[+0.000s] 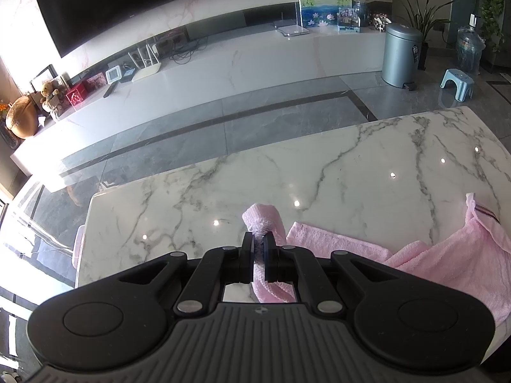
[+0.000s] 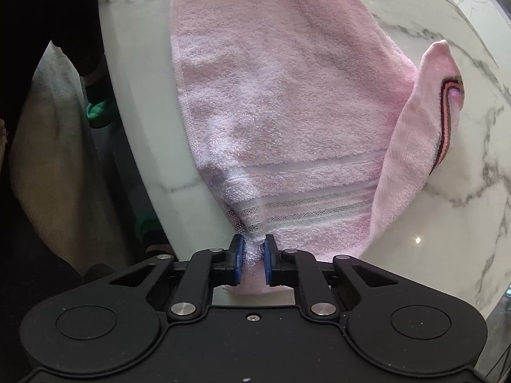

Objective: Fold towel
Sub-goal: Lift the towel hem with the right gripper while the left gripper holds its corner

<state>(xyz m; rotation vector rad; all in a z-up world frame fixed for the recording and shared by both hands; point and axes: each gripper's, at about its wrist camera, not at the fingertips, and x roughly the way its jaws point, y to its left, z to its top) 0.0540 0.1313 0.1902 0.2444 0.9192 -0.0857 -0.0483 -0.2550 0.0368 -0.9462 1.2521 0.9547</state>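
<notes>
Here, pink towel (image 1: pixel 447 255) sprawls on glossy marble table (image 1: pixel 319 166); grey-tiled floor (image 1: pixel 159 134) beyond.

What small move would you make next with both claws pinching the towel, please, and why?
Probably lift both claws together: the left claw and right claw each pinch a corner of the pink towel, which lies rumpled on the marble table.

My white grey-veined marble bench (image 1: pixel 319 172) gleams with ceiling-light spots. Beyond it lies a grey tiled floor (image 1: pixel 179 127). At eleven o'clock hangs a large black television (image 1: pixel 127 0) over a long white low cabinet (image 1: pixel 255 60); at one o'clock stands a silver pedal bin (image 1: pixel 400 54).
</notes>
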